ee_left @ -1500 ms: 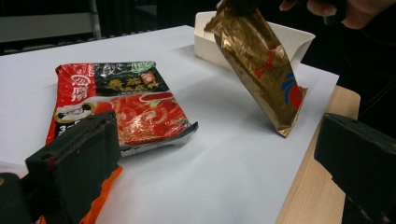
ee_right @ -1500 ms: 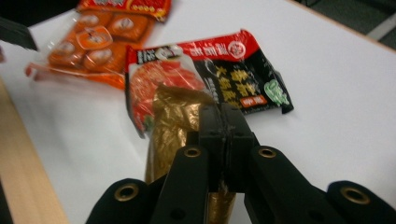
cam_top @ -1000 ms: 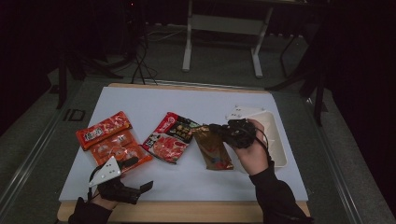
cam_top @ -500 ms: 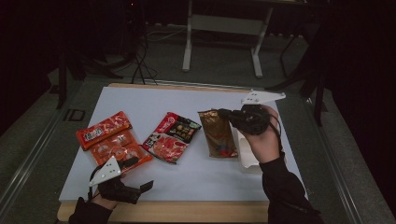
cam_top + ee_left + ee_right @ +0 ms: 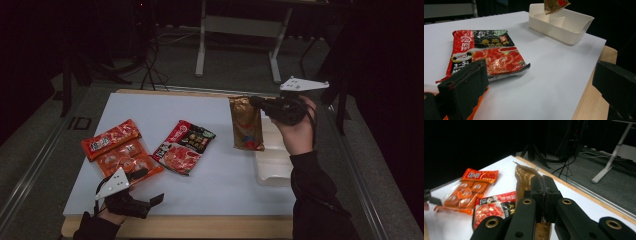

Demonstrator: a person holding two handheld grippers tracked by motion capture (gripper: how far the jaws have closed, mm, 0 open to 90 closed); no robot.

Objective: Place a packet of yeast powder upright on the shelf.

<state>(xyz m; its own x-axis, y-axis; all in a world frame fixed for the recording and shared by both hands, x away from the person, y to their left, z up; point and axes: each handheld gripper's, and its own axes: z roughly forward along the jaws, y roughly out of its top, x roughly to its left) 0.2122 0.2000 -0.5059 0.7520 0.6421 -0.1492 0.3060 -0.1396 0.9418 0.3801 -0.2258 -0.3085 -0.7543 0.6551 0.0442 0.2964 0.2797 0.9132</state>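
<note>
My right gripper (image 5: 256, 103) is shut on the top edge of a golden-brown packet (image 5: 246, 126), which hangs upright in the air by the left edge of a white tray (image 5: 273, 166). The right gripper view shows its jaws (image 5: 544, 187) pressed together on the packet (image 5: 523, 177). At the front left of the table my left gripper (image 5: 150, 186) rests open, nothing between its jaws (image 5: 539, 85). A red-and-black packet (image 5: 182, 146) lies in the middle, just beyond the left gripper (image 5: 486, 55). An orange packet (image 5: 120, 150) lies at the left.
The white sheet (image 5: 220, 180) covers a wooden table whose front edge (image 5: 200, 226) shows. The tray (image 5: 564, 27) has inner compartments, with the hanging packet (image 5: 555, 5) above it. Table legs and cables stand on the dark floor behind.
My right gripper has lifted the golden-brown packet off the sheet and carried it up and to the right, toward the tray. The left gripper has stayed where it was.
</note>
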